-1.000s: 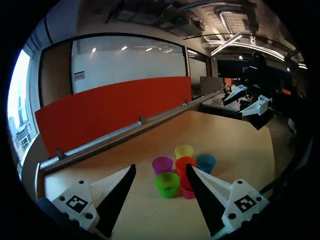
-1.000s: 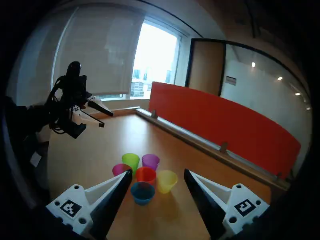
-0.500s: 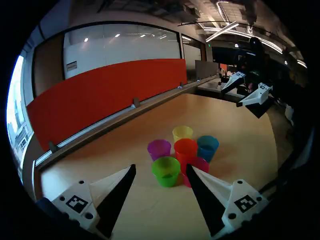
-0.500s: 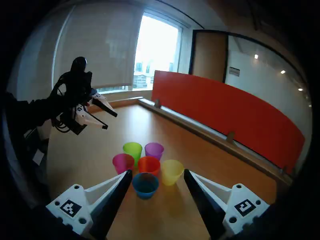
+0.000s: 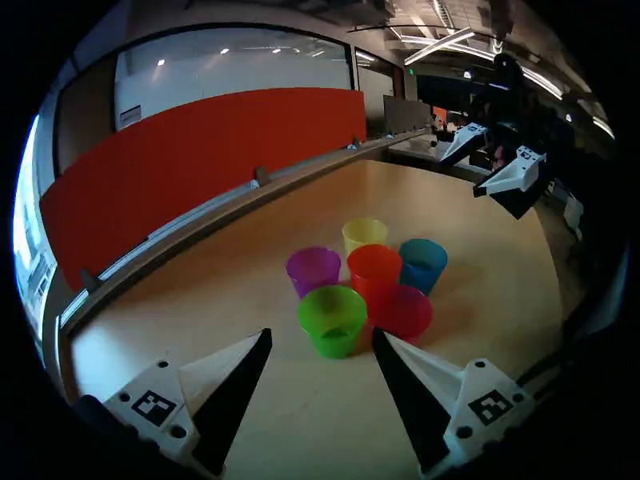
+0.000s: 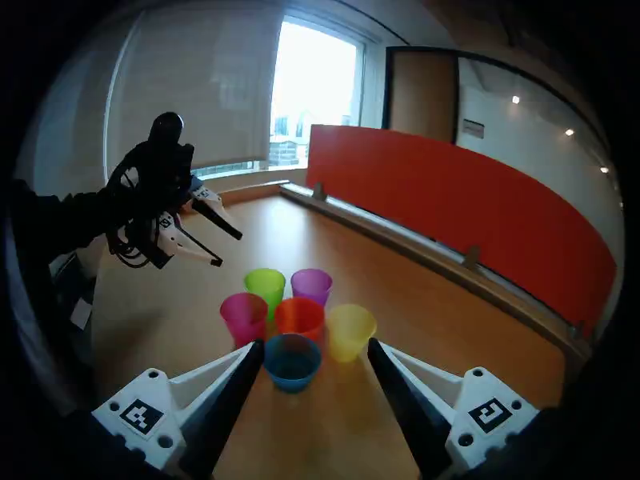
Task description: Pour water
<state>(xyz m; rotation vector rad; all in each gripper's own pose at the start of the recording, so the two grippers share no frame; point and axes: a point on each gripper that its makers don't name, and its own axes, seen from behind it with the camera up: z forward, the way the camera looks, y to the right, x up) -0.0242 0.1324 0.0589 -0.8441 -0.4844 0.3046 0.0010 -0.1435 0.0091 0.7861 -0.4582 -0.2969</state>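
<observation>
The left hand-held gripper [image 5: 320, 332] hangs released and empty, the green cup [image 5: 332, 320] upright on the desk [image 5: 480, 264] just ahead between its fingers. The right hand-held gripper [image 6: 314, 344], equally released, faces the blue cup [image 6: 293, 362] from the opposite side. Pink cup [image 5: 404, 312], orange cup [image 5: 374, 272], purple cup [image 5: 314, 270] and yellow cup [image 5: 365, 234] crowd against them, likely hampering any grasp. Beyond, a red partition [image 5: 200, 152] lines the desk's edge.

Premises: open-plan office. A long wooden desk [image 5: 480, 264] carries a red divider screen [image 5: 200, 152] along its far edge. Behind the screen stands a glass-walled room [image 5: 232, 68]. Linear strip lights [image 5: 436, 46] hang from an exposed ceiling. A large window [image 6: 316, 104] with a roller blind [image 6: 192, 88] faces city buildings.
</observation>
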